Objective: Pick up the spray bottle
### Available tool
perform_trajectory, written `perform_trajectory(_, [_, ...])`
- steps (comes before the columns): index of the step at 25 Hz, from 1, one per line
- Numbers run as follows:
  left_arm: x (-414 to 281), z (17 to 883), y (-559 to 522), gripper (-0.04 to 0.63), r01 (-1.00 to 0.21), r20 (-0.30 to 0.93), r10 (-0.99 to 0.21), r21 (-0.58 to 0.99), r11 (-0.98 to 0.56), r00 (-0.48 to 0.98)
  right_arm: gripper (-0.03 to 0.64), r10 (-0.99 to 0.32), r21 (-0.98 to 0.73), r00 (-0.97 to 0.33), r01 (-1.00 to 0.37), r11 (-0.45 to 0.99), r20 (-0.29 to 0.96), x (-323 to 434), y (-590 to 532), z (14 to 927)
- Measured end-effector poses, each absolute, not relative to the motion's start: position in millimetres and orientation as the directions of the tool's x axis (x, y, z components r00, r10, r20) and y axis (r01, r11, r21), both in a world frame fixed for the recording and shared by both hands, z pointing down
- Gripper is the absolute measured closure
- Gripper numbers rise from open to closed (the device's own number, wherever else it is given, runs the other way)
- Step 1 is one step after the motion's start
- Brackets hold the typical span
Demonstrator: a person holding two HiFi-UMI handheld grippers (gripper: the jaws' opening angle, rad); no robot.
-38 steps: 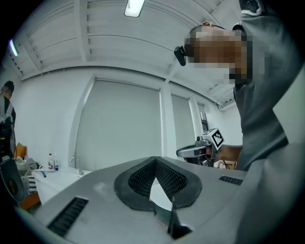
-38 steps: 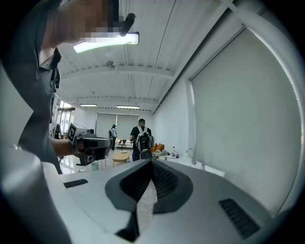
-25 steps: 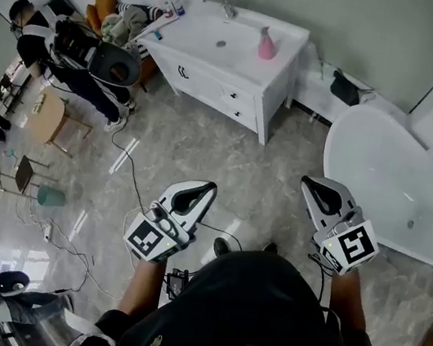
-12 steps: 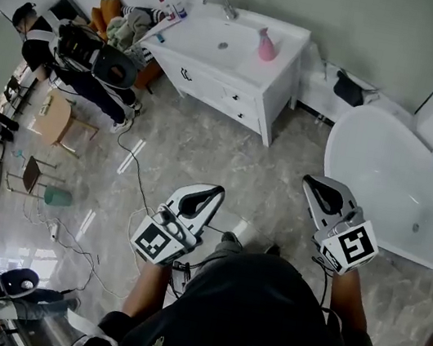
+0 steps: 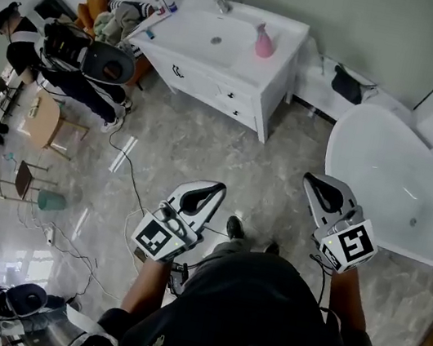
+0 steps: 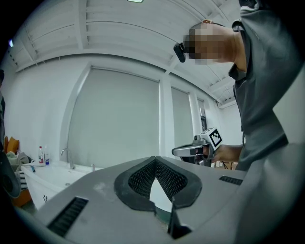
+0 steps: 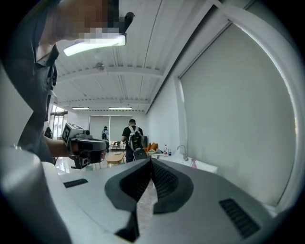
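Observation:
The pink spray bottle (image 5: 263, 42) stands on the white sink vanity (image 5: 254, 75) at the far wall, right of the basin and tap. It also shows small and far off in the right gripper view, as the pink bottle (image 7: 193, 163). My left gripper (image 5: 216, 186) and right gripper (image 5: 309, 179) are held in front of my body over the marble floor, well short of the vanity. Both point level towards it. The left gripper (image 6: 155, 158) has its jaws together with nothing between them. The right gripper (image 7: 151, 159) is likewise shut and empty.
A white bathtub (image 5: 389, 182) lies at the right, close to my right gripper. A person with a backpack (image 5: 70, 59) stands left of the vanity near a small wooden table (image 5: 44, 117). Cables (image 5: 130, 169) trail across the floor at the left. Small bottles (image 5: 159, 2) sit on the vanity's left end.
Both grippers have shifted a little towards the vanity, the left one more to the right in the picture. A shoe now shows between them as I step forward. The jaws stay shut.

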State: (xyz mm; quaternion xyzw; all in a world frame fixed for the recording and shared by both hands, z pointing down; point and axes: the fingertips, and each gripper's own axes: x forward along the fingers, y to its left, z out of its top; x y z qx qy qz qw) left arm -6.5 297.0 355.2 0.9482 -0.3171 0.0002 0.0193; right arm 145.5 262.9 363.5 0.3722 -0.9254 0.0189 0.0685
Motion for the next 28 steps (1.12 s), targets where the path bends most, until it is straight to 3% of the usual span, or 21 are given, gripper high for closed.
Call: perform_trajectory(28, [-136.8,352.8,145.1,0.591,-0.507,-0.045,-0.511,0.069,-0.859,0.859,0.609,-0.784,0.035,-0.596,-0.792,0.609,0.173,36.7,125.6,354.5])
